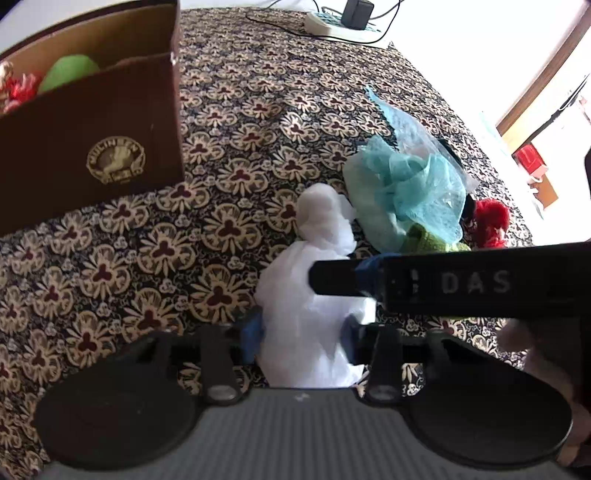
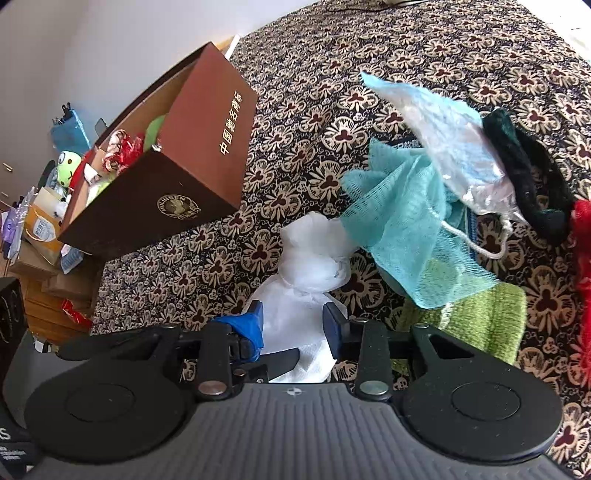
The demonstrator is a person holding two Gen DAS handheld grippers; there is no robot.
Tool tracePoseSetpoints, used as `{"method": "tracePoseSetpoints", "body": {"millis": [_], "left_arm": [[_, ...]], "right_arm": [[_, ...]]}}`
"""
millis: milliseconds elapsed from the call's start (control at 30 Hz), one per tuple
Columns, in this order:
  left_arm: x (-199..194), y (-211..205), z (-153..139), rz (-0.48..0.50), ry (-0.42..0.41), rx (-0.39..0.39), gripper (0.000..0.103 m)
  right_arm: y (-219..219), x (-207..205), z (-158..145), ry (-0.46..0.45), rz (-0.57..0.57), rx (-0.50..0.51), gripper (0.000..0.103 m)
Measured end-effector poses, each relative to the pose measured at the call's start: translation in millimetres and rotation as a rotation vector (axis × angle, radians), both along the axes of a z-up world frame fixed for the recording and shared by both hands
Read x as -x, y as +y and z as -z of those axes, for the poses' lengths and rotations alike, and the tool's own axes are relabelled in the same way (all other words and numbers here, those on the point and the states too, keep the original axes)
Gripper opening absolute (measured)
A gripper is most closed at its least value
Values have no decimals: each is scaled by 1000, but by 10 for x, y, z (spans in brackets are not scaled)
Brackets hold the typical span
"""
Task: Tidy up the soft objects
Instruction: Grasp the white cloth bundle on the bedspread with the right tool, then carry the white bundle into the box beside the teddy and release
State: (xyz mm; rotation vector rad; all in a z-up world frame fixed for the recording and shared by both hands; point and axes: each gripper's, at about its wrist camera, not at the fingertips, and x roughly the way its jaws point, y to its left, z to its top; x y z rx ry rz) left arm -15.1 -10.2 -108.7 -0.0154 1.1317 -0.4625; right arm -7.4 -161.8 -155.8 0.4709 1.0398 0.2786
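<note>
A white gauzy cloth [image 1: 317, 236] lies bunched on the patterned bedspread [image 1: 229, 110]. My left gripper [image 1: 303, 334] is shut on its near end, with a blue pad against each side. My right gripper [image 2: 293, 325] grips the same white cloth [image 2: 310, 254] close by, and one of its black fingers [image 1: 332, 277] crosses the left wrist view. A brown box [image 1: 92, 147] at the upper left holds a green soft item [image 1: 70, 72] and a red-and-white one [image 1: 18, 86]. To the right lie teal mesh [image 2: 399, 229], a pale blue mask [image 2: 443, 125], a green knit piece [image 2: 480, 317], dark fuzzy fabric [image 2: 524, 166] and red yarn [image 2: 583, 258].
A power strip [image 1: 332, 26] with a plugged adapter lies at the far edge of the bed. Left of the bed, past the brown box [image 2: 177, 184], stand cluttered boxes and a green plush toy [image 2: 68, 166]. A red object [image 1: 528, 162] sits beyond the bed's right edge.
</note>
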Motion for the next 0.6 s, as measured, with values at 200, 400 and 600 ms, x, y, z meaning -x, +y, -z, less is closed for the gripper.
{"method": "tracePoseSetpoints", "body": {"millis": [200,400,600], "left_arm": [[-30,65,-32,12,10,43,20],[52,154,-438,69,-67,100,13],[81,283,-924,107,-195,142,13]], "right_arm": [[8,-66,62,23,8,-42,14],[21,33,-184,-33,-10,-93,9],[26,96,-639,-164,-2,-120,7]]}}
